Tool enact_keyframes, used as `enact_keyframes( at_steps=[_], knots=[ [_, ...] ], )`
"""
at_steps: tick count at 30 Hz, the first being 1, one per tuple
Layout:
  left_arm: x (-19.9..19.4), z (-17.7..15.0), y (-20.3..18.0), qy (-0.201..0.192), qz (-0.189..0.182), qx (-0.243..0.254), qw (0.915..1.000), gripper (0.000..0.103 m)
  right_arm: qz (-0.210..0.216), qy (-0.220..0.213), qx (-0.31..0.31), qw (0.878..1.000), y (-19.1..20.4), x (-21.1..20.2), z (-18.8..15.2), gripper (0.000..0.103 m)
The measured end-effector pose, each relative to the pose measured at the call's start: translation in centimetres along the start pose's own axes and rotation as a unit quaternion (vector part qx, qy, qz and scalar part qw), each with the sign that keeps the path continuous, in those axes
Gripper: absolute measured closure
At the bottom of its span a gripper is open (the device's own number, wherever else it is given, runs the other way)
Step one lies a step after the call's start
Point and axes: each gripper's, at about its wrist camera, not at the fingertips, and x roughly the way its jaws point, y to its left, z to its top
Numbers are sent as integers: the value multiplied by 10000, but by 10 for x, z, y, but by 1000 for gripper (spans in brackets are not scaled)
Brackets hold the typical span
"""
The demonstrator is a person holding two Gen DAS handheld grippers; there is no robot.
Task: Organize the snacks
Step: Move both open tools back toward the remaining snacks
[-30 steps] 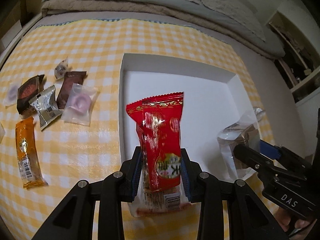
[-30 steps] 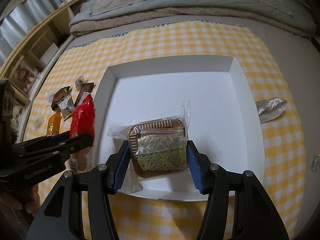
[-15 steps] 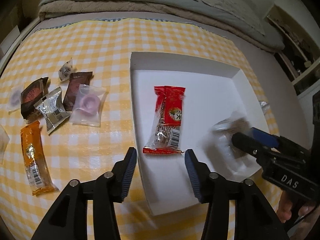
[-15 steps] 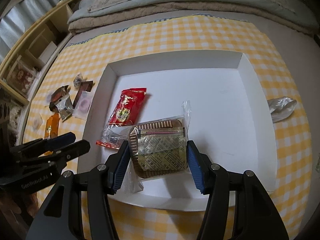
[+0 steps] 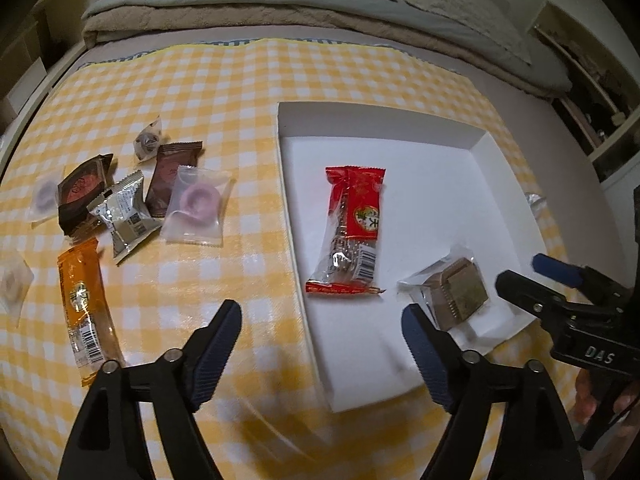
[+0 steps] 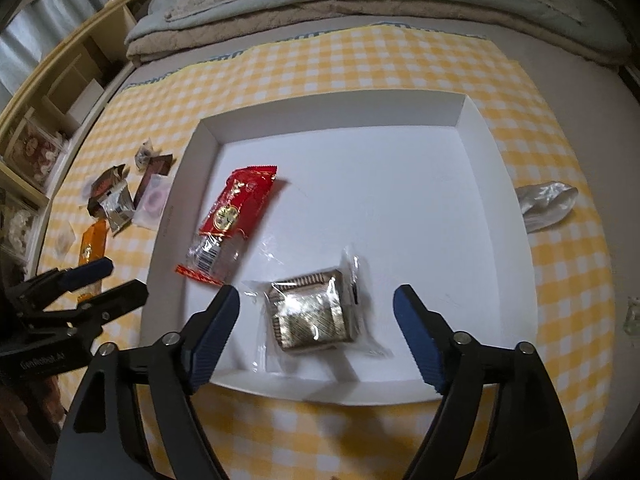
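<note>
Red snack packet (image 5: 354, 228) and gold-foil cake (image 6: 310, 322) lie in white tray (image 6: 496, 168). Both grippers' jaws spread, empty. Next, likely: left gripper (image 5: 320, 334) fetches orange bar (image 5: 86, 308).

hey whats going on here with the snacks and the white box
A person with a claw in each hand is sorting wrapped snacks into a shallow white box on a yellow checked cloth. Two are in it: a red packet and a clear-wrapped brown pastry. Both the left claw and the right claw are open and hold nothing. A pile of snacks, including an orange bar and a pink ring candy, lies on the cloth left of the box.
</note>
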Motion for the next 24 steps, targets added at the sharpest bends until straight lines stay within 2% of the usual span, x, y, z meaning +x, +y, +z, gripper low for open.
enact_keyframes(
  at_steps=[3,5,15,24],
  knots=[
    [-4,-3,2,-34,44,6,10000,4,-64,-42,-3,10000,-4,-3,-3,1],
    [-8,-5,3,-73,80,-1,9999,0,-75,-107,-25,9999,-5,-6,-4,0],
    [-30,-14,12,-229,202,-20,9995,0,-206,-252,-78,9994,-6,-17,-11,0],
    [-60,-31,17,-557,222,119,9981,0,-226,-680,-50,9974,-8,-39,-19,0]
  ],
)
